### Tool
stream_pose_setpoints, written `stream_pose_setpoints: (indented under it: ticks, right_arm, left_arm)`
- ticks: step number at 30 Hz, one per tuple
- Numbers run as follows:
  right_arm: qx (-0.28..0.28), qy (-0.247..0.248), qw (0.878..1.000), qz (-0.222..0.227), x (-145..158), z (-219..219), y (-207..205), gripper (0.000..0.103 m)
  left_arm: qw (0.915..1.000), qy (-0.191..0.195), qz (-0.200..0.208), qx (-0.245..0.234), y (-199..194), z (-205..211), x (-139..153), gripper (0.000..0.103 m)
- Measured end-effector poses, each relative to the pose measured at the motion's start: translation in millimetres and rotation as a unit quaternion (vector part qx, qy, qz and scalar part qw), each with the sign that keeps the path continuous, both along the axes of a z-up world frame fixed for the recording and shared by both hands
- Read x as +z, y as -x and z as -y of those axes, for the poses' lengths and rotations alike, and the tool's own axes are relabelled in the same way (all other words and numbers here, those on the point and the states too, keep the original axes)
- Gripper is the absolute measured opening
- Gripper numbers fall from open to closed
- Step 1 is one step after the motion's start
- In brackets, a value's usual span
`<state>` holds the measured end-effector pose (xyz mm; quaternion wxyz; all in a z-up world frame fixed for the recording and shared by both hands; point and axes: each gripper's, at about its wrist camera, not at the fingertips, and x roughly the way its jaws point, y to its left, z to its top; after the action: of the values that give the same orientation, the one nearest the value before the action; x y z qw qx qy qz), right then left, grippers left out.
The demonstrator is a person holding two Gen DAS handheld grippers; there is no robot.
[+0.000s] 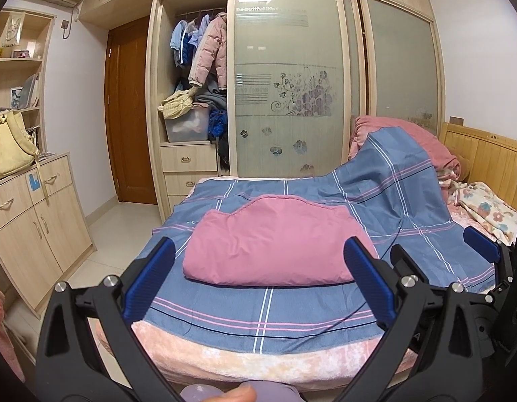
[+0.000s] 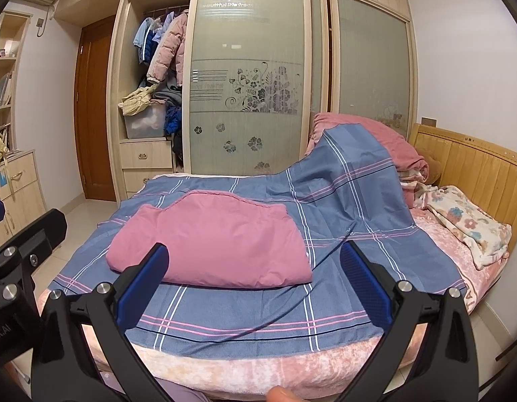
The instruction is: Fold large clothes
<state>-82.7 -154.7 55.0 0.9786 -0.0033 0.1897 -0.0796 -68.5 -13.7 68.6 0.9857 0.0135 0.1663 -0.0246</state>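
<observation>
Pink, padded and already folded into a thick soft bundle, the quilted garment [image 1: 275, 241] lies on the blue plaid sheet [image 1: 258, 315] covering the bed, nearer its foot edge than its headboard. In the left wrist view the left gripper [image 1: 258, 281] hangs empty, fingers spread wide. It looks light, limp and probably slippery; pinch the doubled near hem.

In the right wrist view the right gripper [image 2: 255, 284] is likewise spread and empty, short of the garment's near-right corner.
</observation>
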Motion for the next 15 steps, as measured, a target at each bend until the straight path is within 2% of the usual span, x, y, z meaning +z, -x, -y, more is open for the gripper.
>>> stream_pose_setpoints:
  ticks: [15]
  right_arm:
    - [-0.002,-0.001,1.0,0.001,-1.8,5.2,-1.0,0.102]
  left_arm:
    - [1.0,-0.004,-0.001,-0.002,-0.7,1.4,-2.4,0.101]
